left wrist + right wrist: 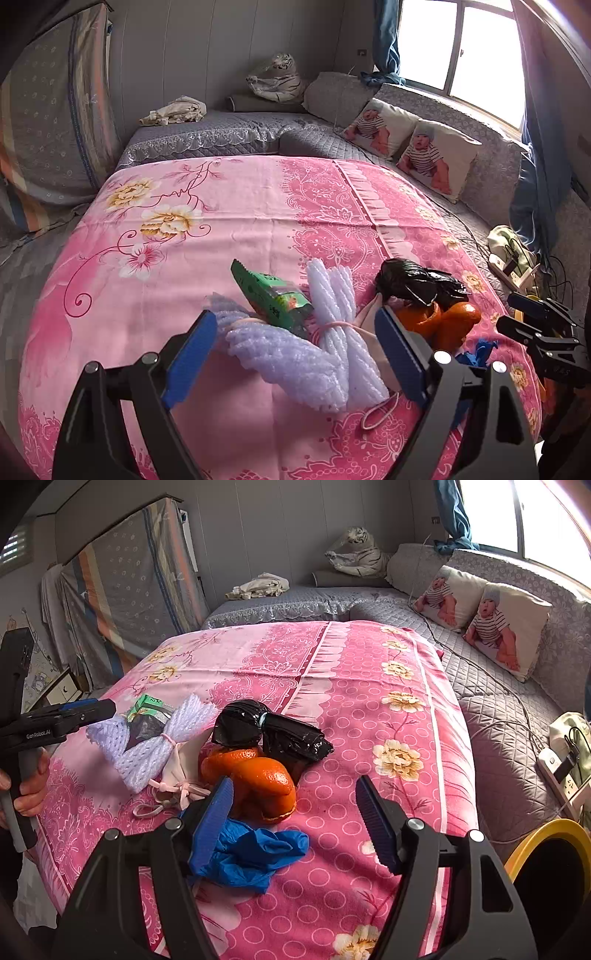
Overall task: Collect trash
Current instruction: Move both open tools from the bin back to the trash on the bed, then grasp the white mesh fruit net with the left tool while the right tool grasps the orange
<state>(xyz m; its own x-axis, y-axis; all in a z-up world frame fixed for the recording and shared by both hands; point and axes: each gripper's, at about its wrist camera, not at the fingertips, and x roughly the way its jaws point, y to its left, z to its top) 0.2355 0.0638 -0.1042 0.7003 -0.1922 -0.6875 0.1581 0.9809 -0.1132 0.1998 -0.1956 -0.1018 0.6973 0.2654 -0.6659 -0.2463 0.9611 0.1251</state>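
hovering over the pink floral bedspread (369, 716), both tongs are spread wide with nothing pinched. left gripper (295, 343) straddles the white foam netting (332, 332) and green snack wrapper (273, 299). right gripper (295, 812) sits above the blue glove (255, 853), its left pad just beside the orange peel (258, 779). black plastic bag (273, 731) lies right behind the peel, touching it. yellow-rimmed bin (532, 834) is off the bed's right edge.

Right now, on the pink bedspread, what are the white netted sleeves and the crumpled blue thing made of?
White netted sleeves: probably soft foam mesh, matte, with an open woven lattice. Crumpled blue thing: looks like a thin rubbery disposable glove, smooth with a slight sheen; nitrile or latex can't be told.
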